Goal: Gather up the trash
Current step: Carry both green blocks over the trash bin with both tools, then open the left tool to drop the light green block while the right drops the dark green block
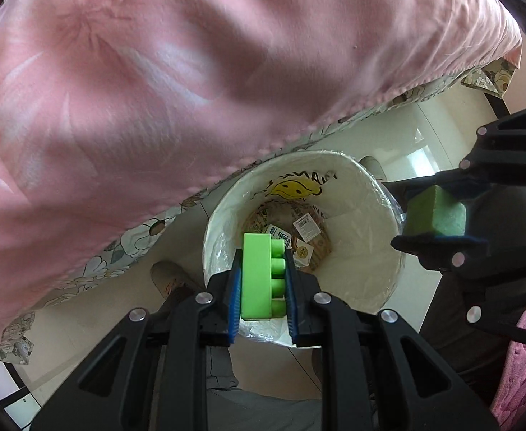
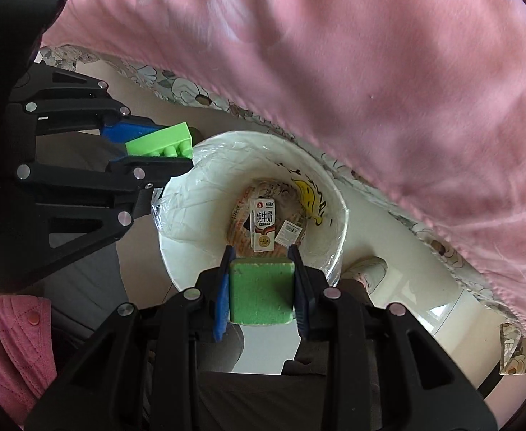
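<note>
My left gripper (image 1: 263, 280) is shut on a bright green toy brick (image 1: 261, 276) and holds it over the near rim of a white lined trash bin (image 1: 363, 244). It also shows in the right wrist view (image 2: 162, 152) with the brick (image 2: 160, 143). My right gripper (image 2: 261, 287) is shut on a green sponge block (image 2: 261, 292) above the bin's (image 2: 198, 237) near rim. It shows at the bin's right side in the left wrist view (image 1: 439, 215), holding the sponge (image 1: 435, 215). A milk carton (image 2: 262, 228) and a brown wrapper (image 1: 317, 230) lie in the bin.
A pink cloth (image 1: 191, 72) over a floral-edged table hangs just above and behind the bin. The person's shoes (image 1: 169, 280) and legs stand on the pale tile floor beside the bin. A pink quilted fabric (image 2: 15, 337) is at the lower left.
</note>
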The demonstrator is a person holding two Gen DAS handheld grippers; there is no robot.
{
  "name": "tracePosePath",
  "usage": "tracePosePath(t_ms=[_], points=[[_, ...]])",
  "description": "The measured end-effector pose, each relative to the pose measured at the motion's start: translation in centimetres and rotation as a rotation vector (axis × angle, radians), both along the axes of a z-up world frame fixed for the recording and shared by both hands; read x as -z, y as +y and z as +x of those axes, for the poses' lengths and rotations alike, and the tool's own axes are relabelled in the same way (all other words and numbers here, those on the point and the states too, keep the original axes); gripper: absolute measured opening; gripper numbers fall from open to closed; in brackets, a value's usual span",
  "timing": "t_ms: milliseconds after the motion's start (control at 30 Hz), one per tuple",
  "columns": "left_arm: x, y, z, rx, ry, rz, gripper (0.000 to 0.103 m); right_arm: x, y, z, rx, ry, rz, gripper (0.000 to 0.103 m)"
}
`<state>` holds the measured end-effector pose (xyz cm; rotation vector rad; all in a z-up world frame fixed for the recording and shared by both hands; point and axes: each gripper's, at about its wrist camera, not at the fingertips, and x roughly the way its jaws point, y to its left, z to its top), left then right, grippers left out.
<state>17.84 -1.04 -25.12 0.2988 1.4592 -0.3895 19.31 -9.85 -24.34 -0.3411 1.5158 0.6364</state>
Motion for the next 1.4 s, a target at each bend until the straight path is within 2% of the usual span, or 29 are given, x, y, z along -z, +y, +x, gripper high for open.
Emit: tracePosePath(t_ms=[200, 433, 667, 767, 933, 1100, 1400], points=[[3.6, -0.2, -0.1, -0.026, 0.062, 0.006, 0.023, 3.6, 0.0, -0.9, 0.035, 0.072, 0.0, 0.031], [8.3, 0.0, 0.5, -0.121, 0.148, -0.01, 0.023, 9.2, -0.7, -0.4, 0.153, 0.185, 0.011, 0.031], [12.6, 0.4, 0.7, -0.241, 0.233, -0.036, 0.023, 13.1, -0.7, -0.3, 0.259, 0.203, -0.007, 0.031], [14.0, 0.7, 0.6, -0.283, 0.275, -0.046, 0.023, 14.2, -1.0, -0.2, 0.31, 0.206, -0.009, 0.031], [15.8, 0.7, 0.4, -0.309, 0.301, -0.06, 0.023, 15.4, -1.0, 0.0, 0.343, 0.214, -0.003, 0.031], [17.4, 0.3, 0.4, -0.301, 0.304, -0.049, 0.023, 17.1, -1.0, 0.1, 0.376, 0.215, -0.025, 0.031], [19.6, 0.7, 0.4, -0.32, 0.338, -0.015, 0.025, 18.7, 0.2, -0.3, 0.346, 0.222, -0.081, 0.032]])
